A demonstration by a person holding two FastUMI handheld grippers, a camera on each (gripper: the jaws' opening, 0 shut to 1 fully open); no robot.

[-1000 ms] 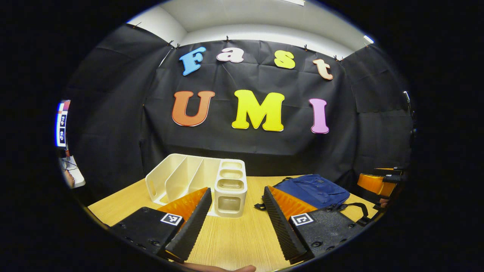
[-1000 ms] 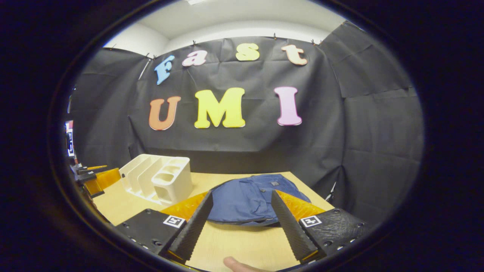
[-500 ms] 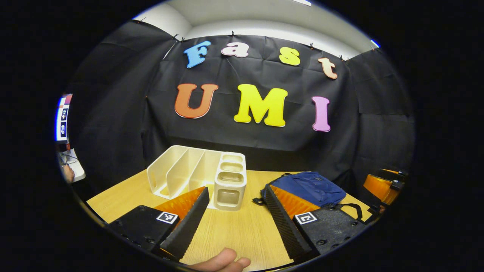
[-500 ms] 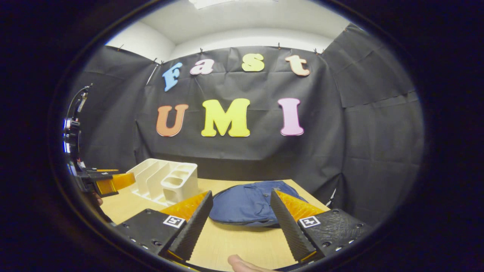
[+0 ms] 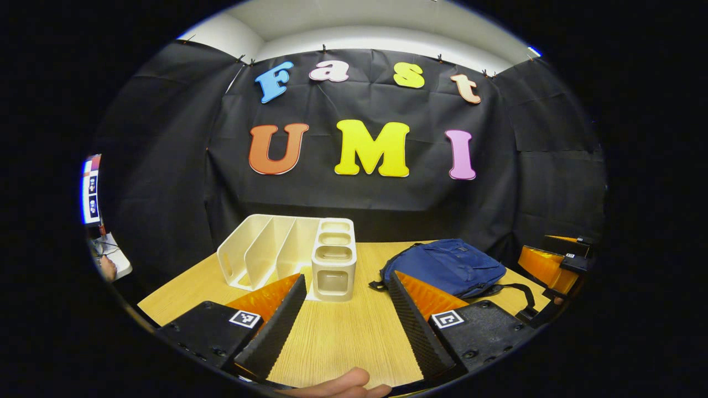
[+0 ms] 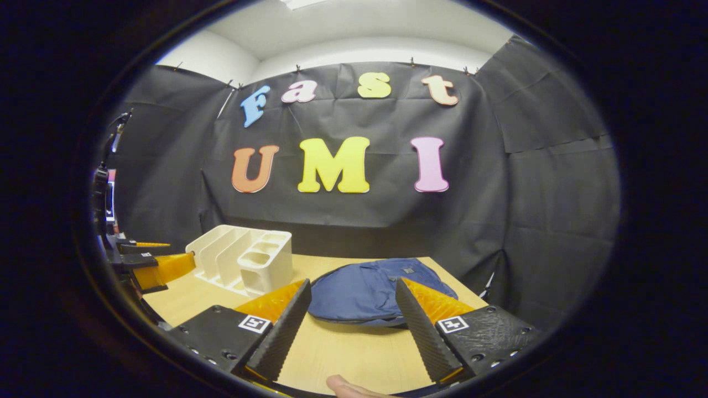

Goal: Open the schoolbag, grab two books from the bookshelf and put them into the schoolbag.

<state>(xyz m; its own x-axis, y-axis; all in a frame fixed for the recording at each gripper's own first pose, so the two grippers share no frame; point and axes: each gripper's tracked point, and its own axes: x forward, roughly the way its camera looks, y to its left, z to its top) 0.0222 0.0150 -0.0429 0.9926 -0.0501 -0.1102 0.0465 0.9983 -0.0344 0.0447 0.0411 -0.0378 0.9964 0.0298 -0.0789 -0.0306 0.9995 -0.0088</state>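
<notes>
Schoolbag (image 6: 376, 290) lying flat, seemingly zipped, right of our empty bookshelf (image 5: 287, 255), left gripper (image 5: 345, 326) and right gripper (image 6: 351, 331) both spread wide, holding nothing.

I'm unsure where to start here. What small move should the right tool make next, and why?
Probably ease the right tool forward and down toward the bag. The bag lies flat on the table and looks closed, both tools are open and hold nothing, and the right one already faces it. No books show in the rack, so opening the bag seems to come first.
</notes>
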